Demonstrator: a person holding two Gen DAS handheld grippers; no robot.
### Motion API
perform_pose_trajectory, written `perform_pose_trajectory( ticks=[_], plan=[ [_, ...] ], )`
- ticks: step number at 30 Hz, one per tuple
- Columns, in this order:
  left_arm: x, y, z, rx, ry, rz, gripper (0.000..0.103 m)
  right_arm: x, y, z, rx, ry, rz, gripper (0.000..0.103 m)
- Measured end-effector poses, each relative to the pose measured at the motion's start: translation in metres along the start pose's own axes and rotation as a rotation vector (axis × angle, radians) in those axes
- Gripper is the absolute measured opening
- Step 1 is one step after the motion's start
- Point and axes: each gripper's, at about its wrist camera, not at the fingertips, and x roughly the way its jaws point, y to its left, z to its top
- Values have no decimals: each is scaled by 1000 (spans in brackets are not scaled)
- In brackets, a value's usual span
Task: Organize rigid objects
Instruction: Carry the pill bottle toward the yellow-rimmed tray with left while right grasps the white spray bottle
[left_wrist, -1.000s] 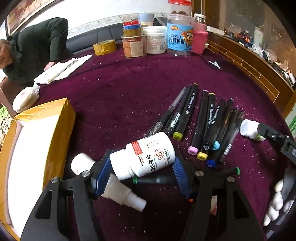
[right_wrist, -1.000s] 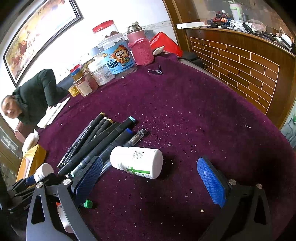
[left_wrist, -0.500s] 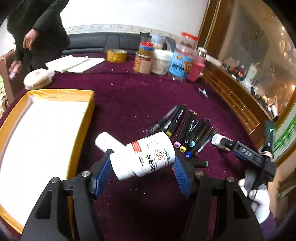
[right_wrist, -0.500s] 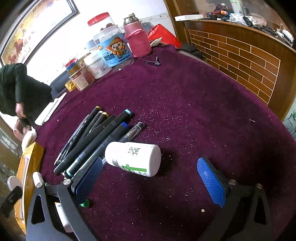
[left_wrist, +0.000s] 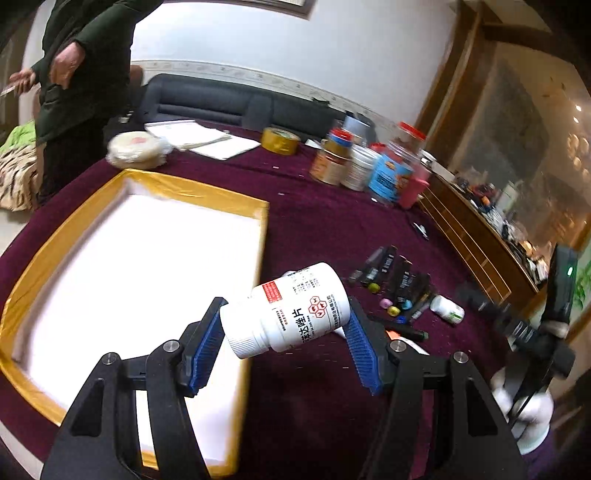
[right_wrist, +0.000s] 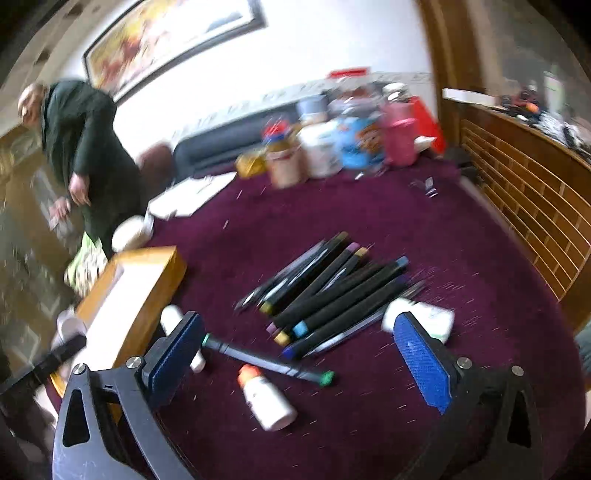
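The white bottle held in the near middle of the left wrist view carries large black Chinese characters along its side, the last one readable as 片, with three small red hexagon marks above them and a red panel of tiny white print near its neck, too small to read. Far across the table, the blue jar bears a label whose lettering is blurred. The right wrist view is too smeared for any text.

The white pill bottle is tilted, cap down, up in the air beside the yellow tray.
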Motion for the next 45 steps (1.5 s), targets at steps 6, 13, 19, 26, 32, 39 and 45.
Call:
perform_pose_trajectory(
  ticks=[6, 13, 19, 26, 32, 39, 45],
  plan=[
    [-2, 27, 2, -27, -18, 80, 62, 42, 61, -14, -154, 132, 73, 63],
    [-6, 52, 1, -55, -24, 121, 62, 105, 129, -5, -353, 244, 84, 63],
    [-4, 68, 6, -66, -26, 128, 62, 139, 151, -21, -426, 354, 75, 26],
    [16, 76, 25, -69, 24, 78, 62, 115, 138, 3, -285, 320, 148, 26],
    [57, 80, 52, -86, 80, 75, 62, 116, 167, 39, -186, 310, 292, 26],
    [68, 104, 42, -187, 98, 86, 61, 151, 191, 23, -149, 352, 261, 27],
    [36, 102, 27, -231, 30, 23, 61, 130, 191, 18, -210, 294, 237, 27]
  ],
)
